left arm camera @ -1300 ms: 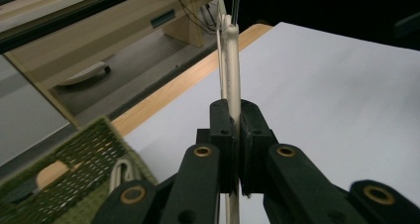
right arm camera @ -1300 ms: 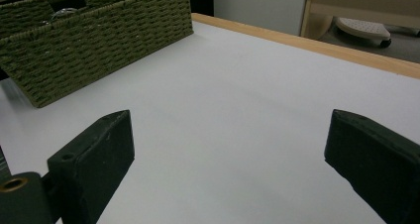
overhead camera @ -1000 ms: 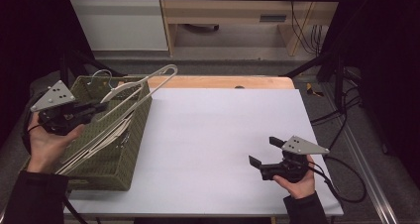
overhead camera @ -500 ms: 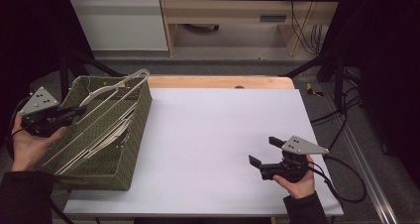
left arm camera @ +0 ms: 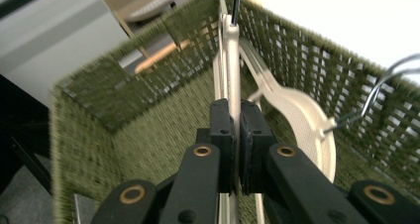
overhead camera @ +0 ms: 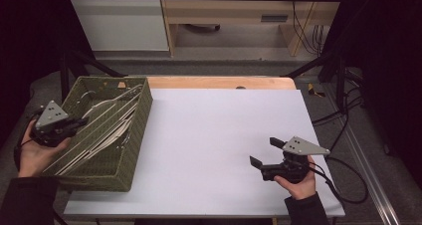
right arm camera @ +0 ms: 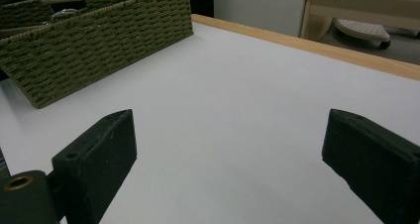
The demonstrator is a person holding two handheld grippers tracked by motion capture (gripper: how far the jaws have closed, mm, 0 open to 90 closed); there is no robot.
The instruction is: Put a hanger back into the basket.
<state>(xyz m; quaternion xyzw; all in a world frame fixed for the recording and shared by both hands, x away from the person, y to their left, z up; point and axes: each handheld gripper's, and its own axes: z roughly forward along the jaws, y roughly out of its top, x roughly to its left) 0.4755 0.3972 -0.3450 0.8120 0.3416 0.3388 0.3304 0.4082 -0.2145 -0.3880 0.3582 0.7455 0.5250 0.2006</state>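
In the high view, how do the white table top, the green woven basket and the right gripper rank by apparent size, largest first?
1. White table top
2. Green woven basket
3. Right gripper, clearly the smallest.
All three lie at a similar distance from the camera, so the order is safe.

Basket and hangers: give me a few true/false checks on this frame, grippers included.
1. The left gripper is shut on a cream hanger. True.
2. The right gripper holds a hanger. False: its jaws stand wide apart with bare white table between them.
3. The green woven basket sits at the table's left side. True.
4. The basket is empty. False: several cream hangers lie in it.
5. The right gripper hovers over the basket. False: it is at the table's near right, well apart from it.
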